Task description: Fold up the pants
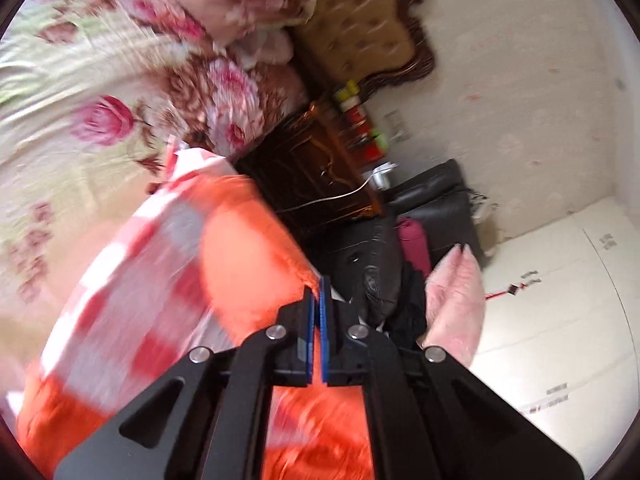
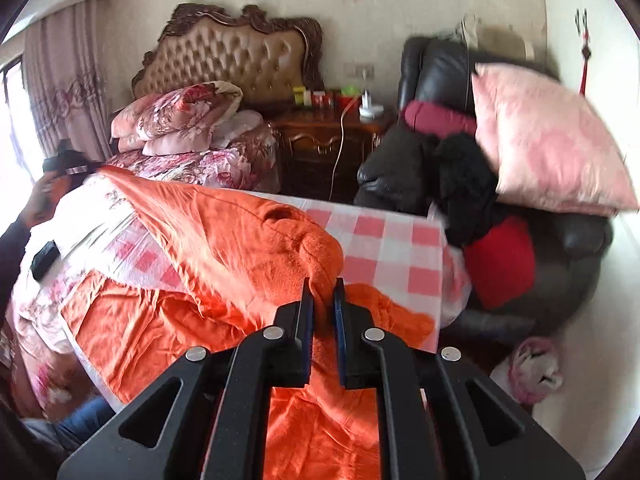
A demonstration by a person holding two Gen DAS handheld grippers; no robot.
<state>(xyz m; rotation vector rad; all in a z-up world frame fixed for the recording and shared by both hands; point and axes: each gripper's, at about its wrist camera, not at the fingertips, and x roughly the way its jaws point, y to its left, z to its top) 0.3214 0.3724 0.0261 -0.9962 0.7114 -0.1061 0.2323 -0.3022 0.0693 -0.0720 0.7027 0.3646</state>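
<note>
Mid-fold: orange pants (image 2: 240,240) lifted above checkered desk (image 2: 384,240), pinched by left gripper (image 1: 320,300) and right gripper (image 2: 322,300). Next, probably lowering edges aligned.

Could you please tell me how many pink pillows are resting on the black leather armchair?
1: the pink pillow leans against the black leather armchair, at its upper right in the right wrist view, above the red cushion. Others may be hidden behind it.

Left gripper (image 1: 320,292) clamped; right gripper (image 2: 323,294) clamped
</note>
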